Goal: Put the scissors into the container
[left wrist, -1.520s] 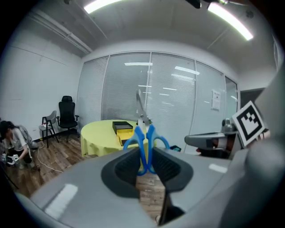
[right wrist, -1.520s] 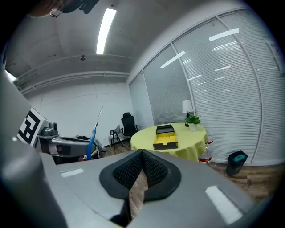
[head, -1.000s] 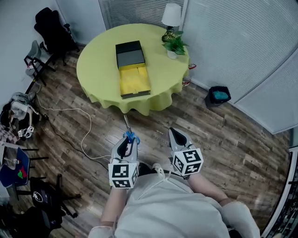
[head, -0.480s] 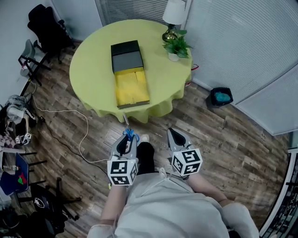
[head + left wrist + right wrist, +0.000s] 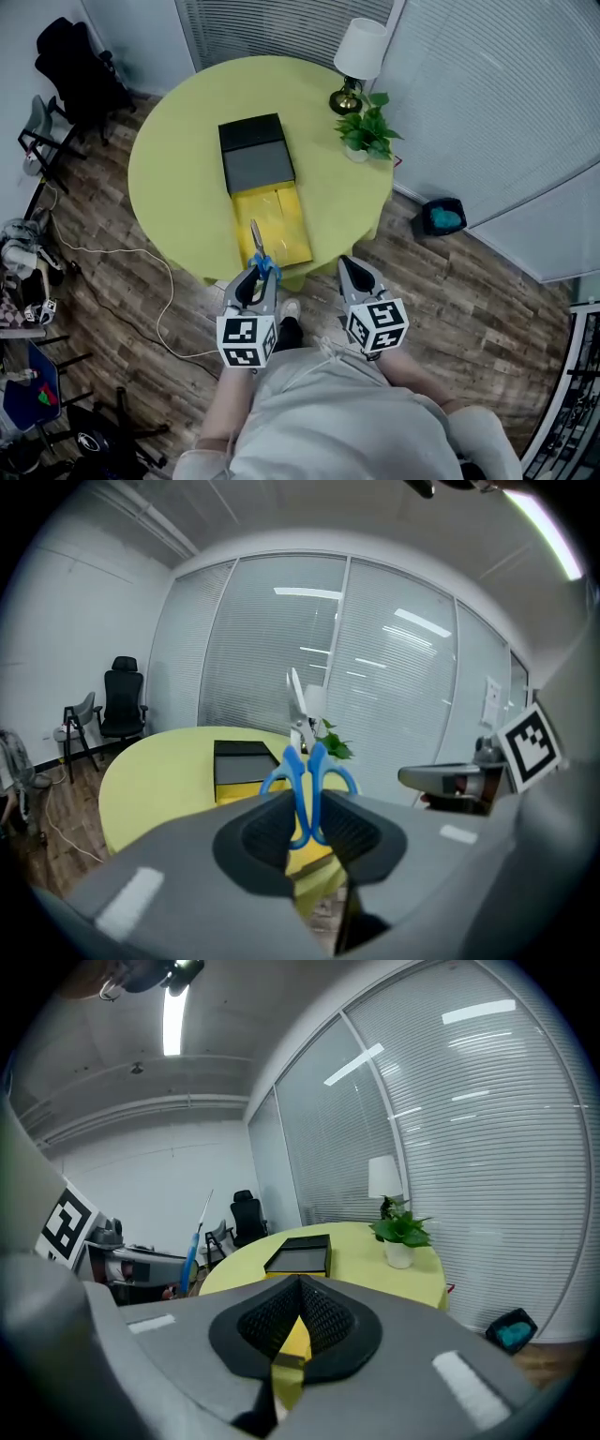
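Blue-handled scissors (image 5: pixel 260 259) are clamped by their handles in my left gripper (image 5: pixel 255 278), blades pointing forward over the near end of the container. In the left gripper view the pads press on the scissors (image 5: pixel 307 782) and the blades stand upright. The container (image 5: pixel 277 204) is a long box on the round yellow-green table (image 5: pixel 173 183): a black lid slid back and a yellow open tray toward me. It also shows in the container (image 5: pixel 236 765) beyond the jaws. My right gripper (image 5: pixel 355 276) hangs beside the left, shut, with nothing held; past it lies the container (image 5: pixel 300 1255).
A white-shaded lamp (image 5: pixel 359 58) and a potted plant (image 5: pixel 367 137) stand at the table's far right. On the wood floor are a black office chair (image 5: pixel 73 67), a white cable (image 5: pixel 161 281) and a bin with a blue liner (image 5: pixel 441 217). Blinds cover the walls behind.
The table and container have come closer to me. The scissors' blades now reach over the near end of the yellow tray. Both grippers keep their hold and their places.
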Demonstrator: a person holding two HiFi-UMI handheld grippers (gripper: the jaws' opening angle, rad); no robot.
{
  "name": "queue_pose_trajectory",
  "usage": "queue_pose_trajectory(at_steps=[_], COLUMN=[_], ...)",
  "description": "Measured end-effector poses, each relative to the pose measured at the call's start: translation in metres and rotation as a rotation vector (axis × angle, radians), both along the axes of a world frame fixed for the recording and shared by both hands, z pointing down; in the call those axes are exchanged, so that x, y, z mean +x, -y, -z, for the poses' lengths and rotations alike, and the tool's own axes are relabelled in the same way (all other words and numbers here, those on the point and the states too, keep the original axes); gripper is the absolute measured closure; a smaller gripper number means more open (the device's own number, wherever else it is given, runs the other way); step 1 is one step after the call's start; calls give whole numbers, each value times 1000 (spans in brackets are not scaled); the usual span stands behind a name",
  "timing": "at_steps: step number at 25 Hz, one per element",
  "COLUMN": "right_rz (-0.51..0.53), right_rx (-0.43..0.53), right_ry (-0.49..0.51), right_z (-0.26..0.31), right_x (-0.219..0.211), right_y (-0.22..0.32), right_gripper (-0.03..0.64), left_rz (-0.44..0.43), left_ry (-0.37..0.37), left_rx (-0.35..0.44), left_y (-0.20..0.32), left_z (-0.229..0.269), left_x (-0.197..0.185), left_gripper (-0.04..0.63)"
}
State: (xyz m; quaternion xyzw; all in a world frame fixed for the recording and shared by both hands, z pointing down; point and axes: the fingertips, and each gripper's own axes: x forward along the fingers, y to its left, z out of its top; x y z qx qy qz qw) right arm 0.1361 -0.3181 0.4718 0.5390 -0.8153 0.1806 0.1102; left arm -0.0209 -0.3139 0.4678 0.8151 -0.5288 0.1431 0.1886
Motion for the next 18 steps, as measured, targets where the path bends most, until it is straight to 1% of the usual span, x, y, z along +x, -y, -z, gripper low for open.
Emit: queue_pose_trajectory(at_steps=[3, 6, 10, 12, 18], right_rz=[11, 28, 27, 44, 98], right_rx=[0, -15, -22, -20, -63], right_ry=[-18, -37, -21, -8, -18], right_z=[-3, -10, -11, -11, -35], right_x=[-17, -31, -42, -51, -58], right_y=[37, 63, 92, 103, 132], right_gripper=[617, 618, 618, 618, 618], left_rz=[-4, -11, -20, -18, 0], left_ry=[25, 24, 14, 10, 32], left_rx=[-51, -116, -188, -222, -299], left_y=[35, 57, 77, 84, 99], left_z=[-15, -32, -51, -61, -91], left_x=[-16, -27, -31, -33, -31], left_gripper=[511, 511, 511, 511, 511])
